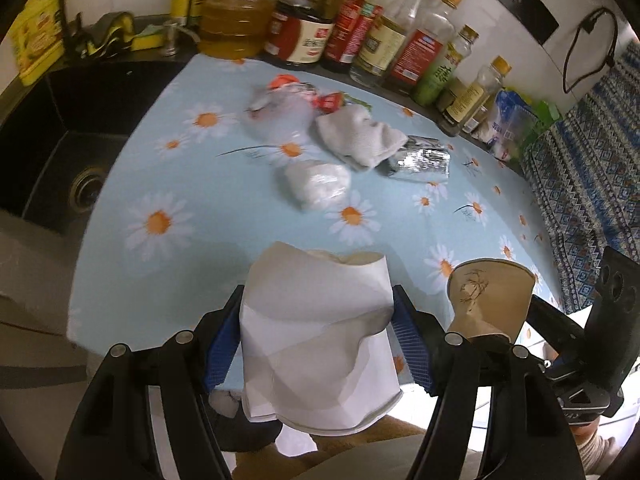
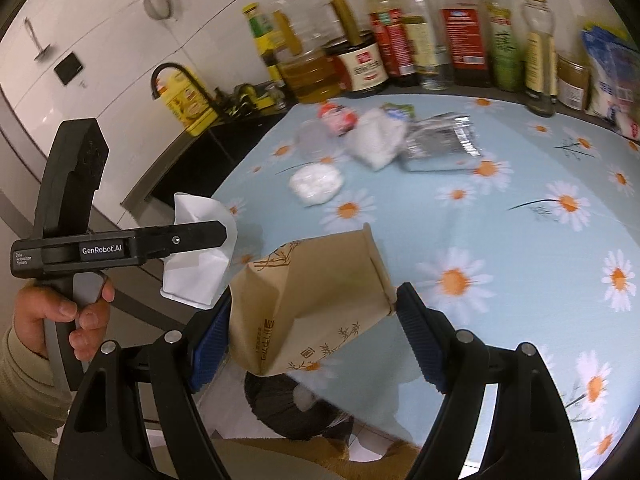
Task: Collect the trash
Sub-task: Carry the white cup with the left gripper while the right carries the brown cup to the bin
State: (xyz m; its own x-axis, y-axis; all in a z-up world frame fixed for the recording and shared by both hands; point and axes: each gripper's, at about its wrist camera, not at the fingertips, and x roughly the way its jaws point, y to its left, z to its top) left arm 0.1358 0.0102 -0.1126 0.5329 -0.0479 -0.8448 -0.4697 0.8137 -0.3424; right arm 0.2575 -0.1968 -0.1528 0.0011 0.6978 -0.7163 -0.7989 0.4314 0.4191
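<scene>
The left gripper (image 1: 318,340) is clamped on a crushed white paper cup (image 1: 316,344), its blue-padded fingers (image 1: 412,350) pressing both sides, above the near edge of the counter covered by a light-blue daisy-print cloth (image 1: 192,248). Just beside it, the right gripper (image 2: 312,328) is closed on a crushed brown paper cup printed with bamboo (image 2: 308,300), also held at the near edge.

More trash lies toward the far edge of the counter: a white crumpled plastic ball (image 1: 318,184), a white crumpled tissue (image 1: 358,138), a silver foil wrapper (image 1: 420,160), a clear plastic bag (image 1: 280,114) and a red-and-white wrapper (image 1: 330,102). A row of sauce and oil bottles (image 1: 360,36) lines the far edge. A black sink (image 1: 60,136) adjoins the counter's left edge.
</scene>
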